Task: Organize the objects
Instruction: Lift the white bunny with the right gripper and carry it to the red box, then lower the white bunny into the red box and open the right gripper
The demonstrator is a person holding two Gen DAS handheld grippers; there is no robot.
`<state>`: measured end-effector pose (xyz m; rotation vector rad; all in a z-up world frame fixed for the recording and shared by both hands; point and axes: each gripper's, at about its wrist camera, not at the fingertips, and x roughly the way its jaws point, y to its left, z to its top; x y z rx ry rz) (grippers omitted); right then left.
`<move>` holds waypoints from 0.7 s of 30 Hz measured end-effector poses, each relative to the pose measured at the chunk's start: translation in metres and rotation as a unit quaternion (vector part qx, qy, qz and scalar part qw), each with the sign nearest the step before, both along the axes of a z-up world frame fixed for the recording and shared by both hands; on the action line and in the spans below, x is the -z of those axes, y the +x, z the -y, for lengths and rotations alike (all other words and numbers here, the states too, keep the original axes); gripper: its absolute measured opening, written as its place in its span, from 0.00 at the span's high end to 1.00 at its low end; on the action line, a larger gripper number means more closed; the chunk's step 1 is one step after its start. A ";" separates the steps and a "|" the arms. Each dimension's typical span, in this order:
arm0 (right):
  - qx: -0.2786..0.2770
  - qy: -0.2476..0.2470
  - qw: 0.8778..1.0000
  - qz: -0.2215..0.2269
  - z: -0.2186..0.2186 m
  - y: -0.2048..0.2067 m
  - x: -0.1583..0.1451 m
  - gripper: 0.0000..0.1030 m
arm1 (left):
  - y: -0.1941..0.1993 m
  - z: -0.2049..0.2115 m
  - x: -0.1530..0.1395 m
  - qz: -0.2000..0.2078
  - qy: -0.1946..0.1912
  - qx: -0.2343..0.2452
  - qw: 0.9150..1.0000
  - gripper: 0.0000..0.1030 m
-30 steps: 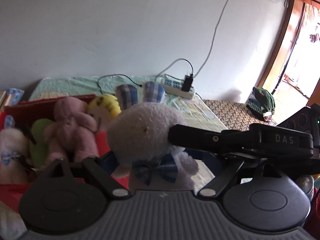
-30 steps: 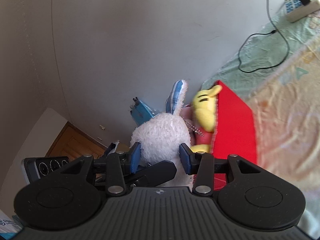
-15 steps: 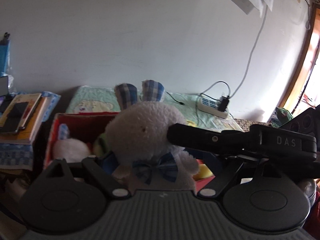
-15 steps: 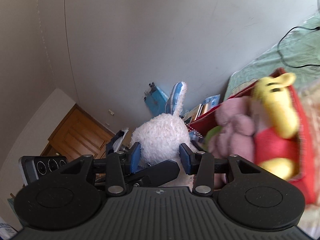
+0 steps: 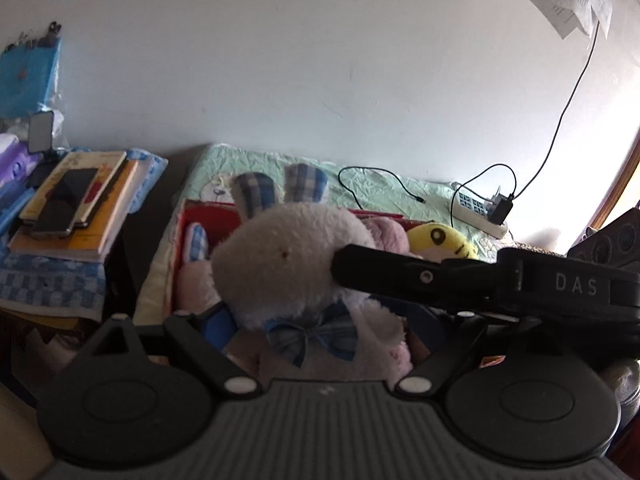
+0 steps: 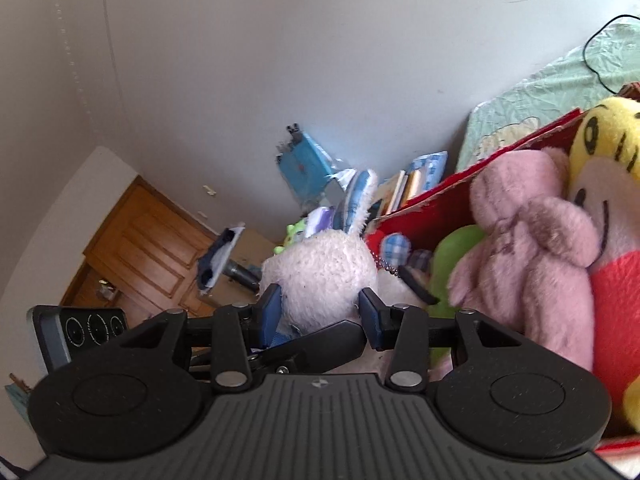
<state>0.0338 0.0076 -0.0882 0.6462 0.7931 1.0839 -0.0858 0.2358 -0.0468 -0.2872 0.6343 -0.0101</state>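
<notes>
A white plush bunny [image 5: 288, 264] with checked ears and a blue bow is held by both grippers above a red box [image 5: 200, 212]. My left gripper [image 5: 316, 328] is shut on its body, blue pads [image 5: 218, 322] pressing each side. My right gripper [image 6: 320, 312] is shut on the bunny's head [image 6: 320, 276]; one of its black fingers [image 5: 400, 276] crosses the left wrist view. In the red box [image 6: 432, 204] lie a pink plush [image 6: 528, 256], a yellow and red bear [image 6: 608, 184], a green toy [image 6: 452, 252] and a small bunny [image 5: 196, 276].
A side table at the left carries stacked books and a phone [image 5: 68, 200]. The box sits on a green bedsheet [image 5: 384, 192] with a power strip and cable [image 5: 480, 212] at the back. A wooden door [image 6: 136, 252] is behind in the right wrist view.
Both grippers, still holding the bunny, have swung left toward the box's left end. The side table has come into view and the toys in the box look closer.
</notes>
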 end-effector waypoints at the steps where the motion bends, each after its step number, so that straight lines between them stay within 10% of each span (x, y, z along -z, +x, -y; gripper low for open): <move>1: 0.006 -0.004 1.000 -0.003 0.002 0.002 0.001 0.56 | 0.004 0.001 0.002 -0.003 0.000 0.003 1.000 0.14; 21: 0.046 -0.053 0.998 -0.006 -0.011 0.010 0.020 0.53 | 0.036 -0.001 0.032 -0.049 -0.002 0.024 0.999 0.12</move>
